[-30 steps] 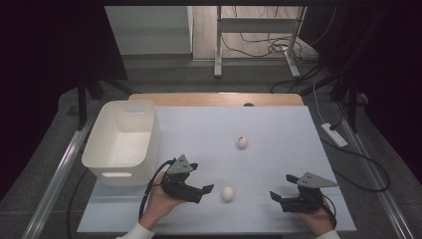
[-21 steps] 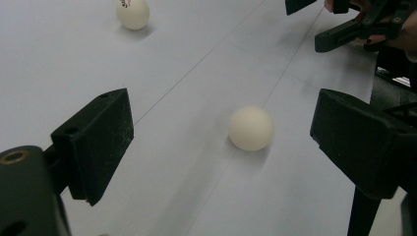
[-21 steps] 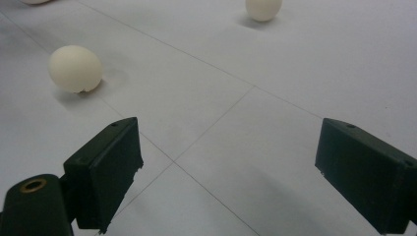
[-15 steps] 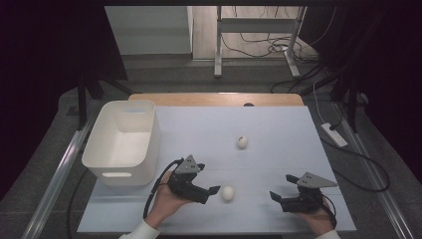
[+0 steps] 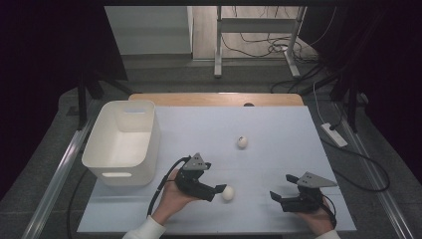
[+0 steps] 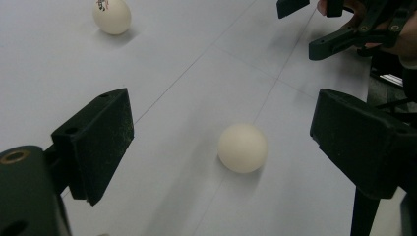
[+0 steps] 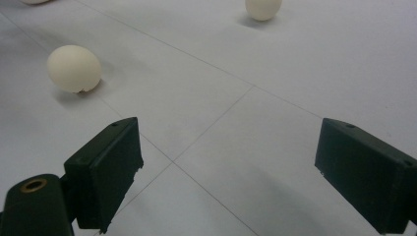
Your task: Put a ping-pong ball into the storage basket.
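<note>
From the high view, the left gripper (image 5: 220, 189) sits with its fingers spread wide right up against the small smooth white egg (image 5: 228, 193) on the pale grey table (image 5: 278, 129), with a second white egg with a dark mark (image 5: 242, 142) farther off. In the left gripper view the plain egg (image 6: 243, 148) lies on the table just ahead of the two released black pads (image 6: 101, 142), roughly centred between them but not touched. The right gripper view has its own fingers (image 7: 110, 167) apart too, gripping nothing, with that egg (image 7: 74, 69) ahead and off to the left of them.
</note>
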Demonstrator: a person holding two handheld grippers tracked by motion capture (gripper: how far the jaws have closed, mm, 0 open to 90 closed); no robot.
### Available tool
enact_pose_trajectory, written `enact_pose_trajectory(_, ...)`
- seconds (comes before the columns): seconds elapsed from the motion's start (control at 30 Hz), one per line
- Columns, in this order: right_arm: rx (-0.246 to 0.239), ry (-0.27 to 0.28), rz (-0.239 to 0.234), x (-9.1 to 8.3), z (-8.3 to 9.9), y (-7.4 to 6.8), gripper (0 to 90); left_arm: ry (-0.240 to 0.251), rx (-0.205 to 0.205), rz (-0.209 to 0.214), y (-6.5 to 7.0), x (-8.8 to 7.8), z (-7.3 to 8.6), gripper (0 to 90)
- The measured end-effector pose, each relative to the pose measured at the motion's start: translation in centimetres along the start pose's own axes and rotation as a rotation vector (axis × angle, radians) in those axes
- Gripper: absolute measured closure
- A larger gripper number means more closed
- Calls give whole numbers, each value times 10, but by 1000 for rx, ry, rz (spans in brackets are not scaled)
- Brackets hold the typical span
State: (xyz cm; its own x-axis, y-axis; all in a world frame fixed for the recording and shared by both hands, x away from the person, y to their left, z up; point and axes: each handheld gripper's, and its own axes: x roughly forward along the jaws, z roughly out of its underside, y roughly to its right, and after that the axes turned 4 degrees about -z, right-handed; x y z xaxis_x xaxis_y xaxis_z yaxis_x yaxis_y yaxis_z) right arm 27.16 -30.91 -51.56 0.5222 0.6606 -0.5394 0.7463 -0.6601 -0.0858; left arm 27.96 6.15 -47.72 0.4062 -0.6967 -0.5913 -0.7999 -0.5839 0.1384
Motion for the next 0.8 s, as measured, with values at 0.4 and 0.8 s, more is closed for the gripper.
enact_pose_trajectory(0.4,-1,-1,2,-1,0,1,103,-43,5,16,2,17,-1,101)
enact_pose_trajectory(0.8,-4,-1,3,-1,0,0,103,-112,33,34,12,37,-1,98)
